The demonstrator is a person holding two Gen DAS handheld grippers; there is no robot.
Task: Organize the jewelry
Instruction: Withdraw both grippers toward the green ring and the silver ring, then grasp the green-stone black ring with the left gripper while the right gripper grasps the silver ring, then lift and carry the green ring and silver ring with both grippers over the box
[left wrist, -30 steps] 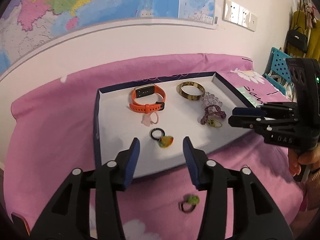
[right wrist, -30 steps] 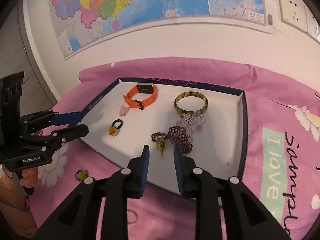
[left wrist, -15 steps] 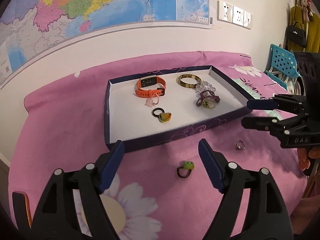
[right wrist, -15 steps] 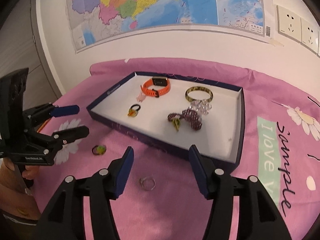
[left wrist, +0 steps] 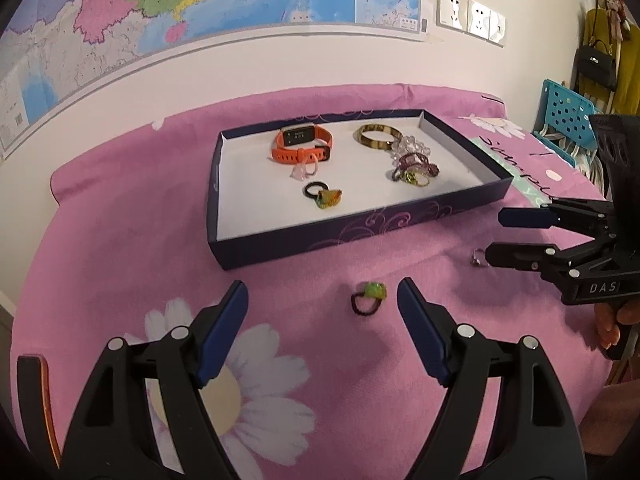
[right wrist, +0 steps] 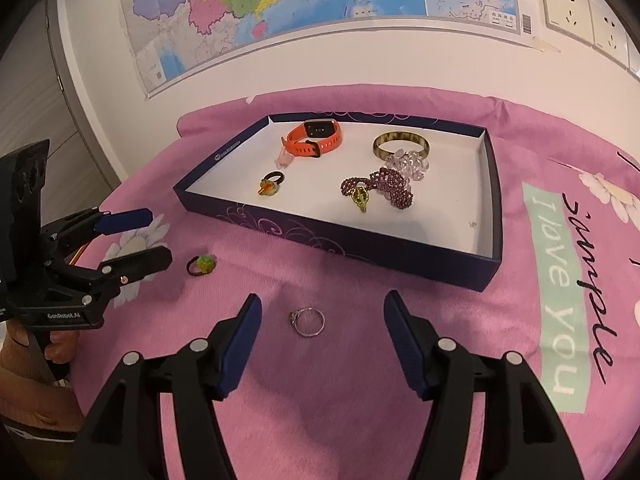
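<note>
A dark blue tray (left wrist: 360, 232) (right wrist: 340, 246) with a white floor sits on the pink cloth. It holds an orange watch (left wrist: 302, 145) (right wrist: 314, 142), a brown bangle (left wrist: 376, 136) (right wrist: 401, 145), beaded bracelets (left wrist: 414, 164) (right wrist: 394, 188) and a black ring with a yellow charm (left wrist: 322, 196) (right wrist: 272, 184). A dark ring with a green charm (left wrist: 368, 298) (right wrist: 201, 265) lies on the cloth between the fingers of my open left gripper (left wrist: 322, 312) (right wrist: 156, 236). A silver ring (right wrist: 308, 321) (left wrist: 477, 258) lies between the fingers of my open right gripper (right wrist: 322, 326) (left wrist: 494, 234). Both grippers are empty.
The pink cloth (right wrist: 440, 320) with daisy prints and lettering covers the surface. A wall with a map (left wrist: 200, 4) stands behind the tray. A blue basket (left wrist: 564, 114) and hanging bags are at the far right.
Both grippers have pulled back from over the tray and opened wide. The green-charm ring and the silver ring now lie just ahead of the left and right fingers.
</note>
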